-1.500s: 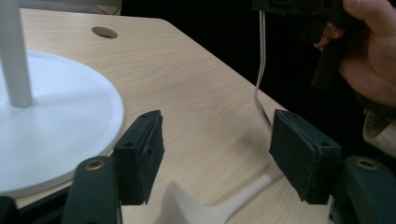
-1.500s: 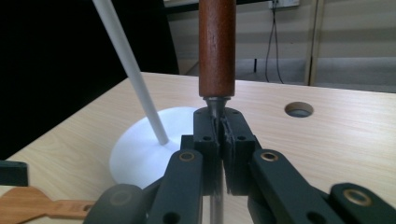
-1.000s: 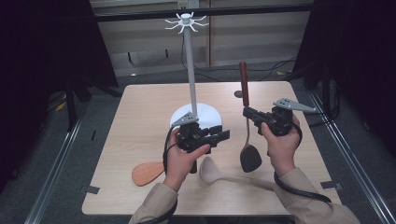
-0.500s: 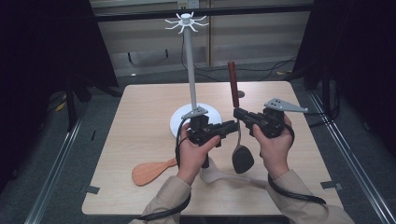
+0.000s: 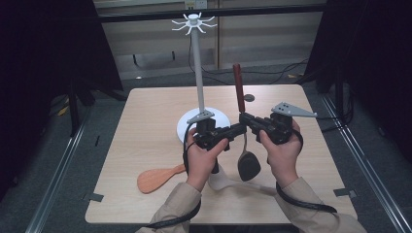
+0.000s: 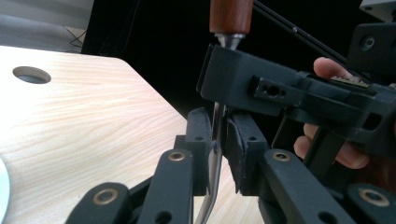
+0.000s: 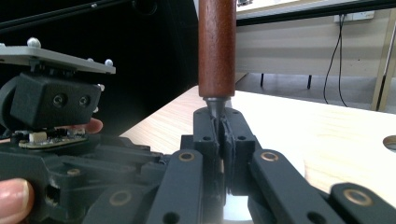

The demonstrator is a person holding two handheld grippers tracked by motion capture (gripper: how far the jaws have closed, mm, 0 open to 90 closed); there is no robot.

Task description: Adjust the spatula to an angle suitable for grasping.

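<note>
A second ago the left tongs (image 5: 236, 130) worked apart; now they bracket, not quite shut, the metal neck of the dark spatula with the reddish wooden handle (image 5: 237, 87), held upright above the surface (image 5: 145, 126) by the clamped right tongs (image 5: 244, 118); likely a handover toward the white hook stand (image 5: 197, 73).

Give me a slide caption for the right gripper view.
Right gripper clamps the spatula just below its wooden handle.
</note>
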